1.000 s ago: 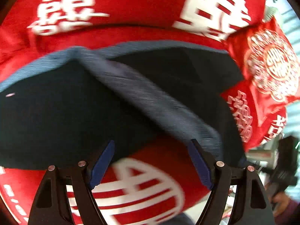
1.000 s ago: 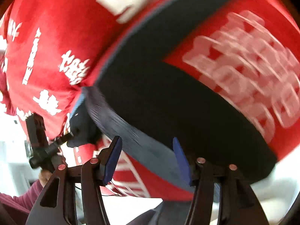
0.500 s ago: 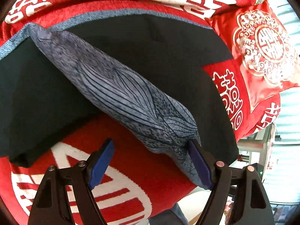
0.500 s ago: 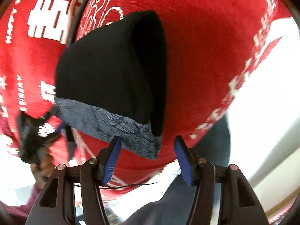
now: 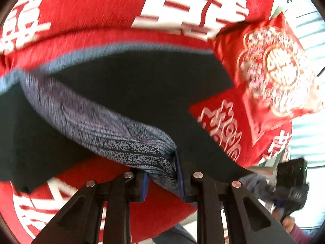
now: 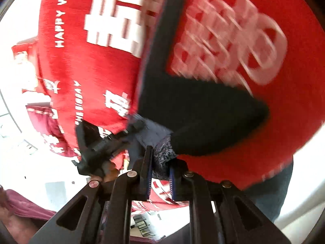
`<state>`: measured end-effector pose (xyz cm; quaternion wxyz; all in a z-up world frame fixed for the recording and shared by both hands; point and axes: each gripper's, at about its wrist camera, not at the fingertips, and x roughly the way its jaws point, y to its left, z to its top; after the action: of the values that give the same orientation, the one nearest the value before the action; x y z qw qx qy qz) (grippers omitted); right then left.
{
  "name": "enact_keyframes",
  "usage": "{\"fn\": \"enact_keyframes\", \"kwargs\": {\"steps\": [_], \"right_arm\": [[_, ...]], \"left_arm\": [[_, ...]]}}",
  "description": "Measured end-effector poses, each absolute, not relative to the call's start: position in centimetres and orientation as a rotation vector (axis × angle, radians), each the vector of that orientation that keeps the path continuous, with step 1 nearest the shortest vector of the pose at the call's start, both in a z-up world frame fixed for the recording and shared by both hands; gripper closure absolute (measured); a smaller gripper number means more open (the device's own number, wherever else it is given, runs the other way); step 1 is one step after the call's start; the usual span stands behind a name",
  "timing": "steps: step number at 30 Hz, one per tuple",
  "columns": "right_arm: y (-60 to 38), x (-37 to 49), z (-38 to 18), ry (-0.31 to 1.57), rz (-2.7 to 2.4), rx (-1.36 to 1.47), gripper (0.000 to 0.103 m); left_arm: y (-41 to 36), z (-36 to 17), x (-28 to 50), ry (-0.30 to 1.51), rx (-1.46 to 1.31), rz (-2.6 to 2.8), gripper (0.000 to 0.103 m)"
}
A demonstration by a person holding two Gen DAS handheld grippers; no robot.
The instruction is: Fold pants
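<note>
One pair of black pants (image 5: 126, 85) is seen, spread on a red cover (image 5: 91, 16) with large white characters. The waistband (image 5: 113, 134), grey with a fine dark pattern, is lifted from the cover at one end, while the black legs lie flat on the red cloth.

Two grippers are counted. The left gripper (image 5: 162, 181) is closed on the patterned waistband: its two blue pads have just been closing, and the bunched band is now pressed between them. The right gripper (image 6: 159, 174) has also just been closing, and the same patterned band is pinched between its two blue pads, with only a narrow gap left that is filled by the cloth.

In the right wrist view the left gripper (image 6: 101, 148) is seen just beside, at the same edge of the pants, held by a hand with a dark red sleeve (image 6: 24, 207).

One red cushion (image 5: 272, 69) with a round gold and white ornament is seen beyond the pants, lying on the cover. Both views are blurred.
</note>
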<state>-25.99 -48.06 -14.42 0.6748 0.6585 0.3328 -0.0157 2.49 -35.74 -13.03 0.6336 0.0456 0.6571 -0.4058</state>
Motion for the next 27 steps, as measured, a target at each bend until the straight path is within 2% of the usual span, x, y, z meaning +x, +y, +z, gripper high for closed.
{"fn": "enact_keyframes", "kwargs": {"steps": [7, 12, 15, 16, 17, 18, 19, 20, 23, 26, 27], "right_arm": [[-59.9, -17.1, -13.0, 0.752, -0.034, 1.432, 0.089], [-66.1, -8.5, -14.7, 0.922, -0.085, 1.251, 0.088], [-67.0, -3.8, -16.3, 1.044, -0.097, 1.144, 0.088], [-67.0, -2.2, -17.0, 1.087, -0.093, 1.095, 0.087], [-67.0, -1.3, -17.4, 1.11, -0.088, 1.072, 0.087], [-66.9, -0.5, -17.8, 1.134, -0.093, 1.049, 0.087], [-66.9, -0.2, -18.2, 1.15, -0.109, 1.034, 0.087], [-67.0, 0.0, -18.5, 1.155, -0.12, 1.037, 0.086], [-68.0, 0.0, -19.2, 1.159, -0.173, 1.054, 0.083], [-67.6, -1.0, -16.8, 1.139, -0.218, 0.937, 0.058], [-67.0, -1.7, -15.4, 1.119, -0.239, 0.879, 0.043]], "left_arm": [[-42.9, -12.0, 8.3, 1.404, 0.126, -0.91, 0.079], [-47.2, -14.9, 10.9, 1.427, 0.263, -0.868, 0.078], [-47.3, -14.7, 11.4, 1.454, 0.256, -0.862, 0.078], [-47.0, -14.4, 11.4, 1.459, 0.251, -0.867, 0.071], [-46.5, -13.9, 11.5, 1.459, 0.256, -0.859, 0.054], [-45.9, -13.0, 11.7, 1.436, 0.274, -0.835, 0.043], [-45.4, -12.4, 11.9, 1.414, 0.284, -0.819, 0.026], [-44.7, -11.7, 12.3, 1.393, 0.284, -0.808, 0.023], [-42.7, -10.9, 13.3, 1.367, 0.289, -0.731, 0.023], [-40.9, -12.8, 13.6, 1.359, 0.346, -0.581, 0.023], [-40.2, -13.8, 13.5, 1.363, 0.347, -0.529, 0.023]]}}
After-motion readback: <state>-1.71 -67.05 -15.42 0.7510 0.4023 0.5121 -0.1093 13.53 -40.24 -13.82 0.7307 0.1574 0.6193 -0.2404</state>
